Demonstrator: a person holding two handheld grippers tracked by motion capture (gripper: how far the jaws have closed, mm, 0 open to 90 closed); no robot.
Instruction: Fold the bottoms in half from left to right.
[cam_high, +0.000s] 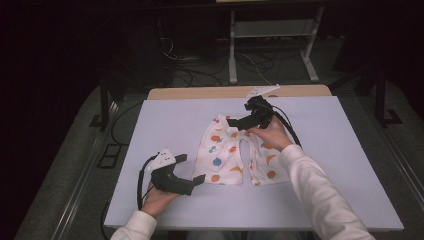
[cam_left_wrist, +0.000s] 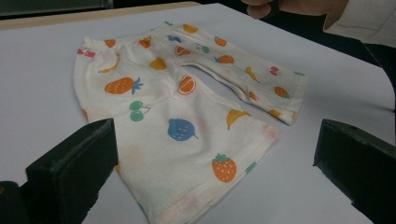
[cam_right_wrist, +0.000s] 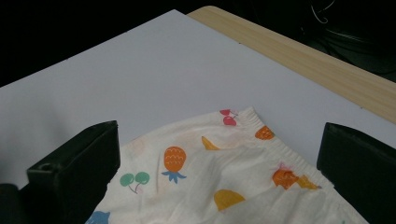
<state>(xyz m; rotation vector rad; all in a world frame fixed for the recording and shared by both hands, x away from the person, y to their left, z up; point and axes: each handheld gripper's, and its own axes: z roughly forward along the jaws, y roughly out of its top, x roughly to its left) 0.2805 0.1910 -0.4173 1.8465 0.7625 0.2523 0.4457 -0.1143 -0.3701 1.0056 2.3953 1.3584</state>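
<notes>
White shorts (cam_high: 233, 156), colourful fruit print.

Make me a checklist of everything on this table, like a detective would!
Surface: white table top, flat, with a wooden edge at the far side.
Job's things: little white shorts with fruit prints, lying spread out flat, waistband at the far end, both legs toward the person.
Clutter: nothing seen.
Grippers: left gripper open, beside the near left leg hem, not touching; right gripper open, over the waistband.
Cables: a black cable trails from the left gripper, another from the right; more lie on the floor behind.
Surroundings: dark room, a white stand beyond the table.
</notes>
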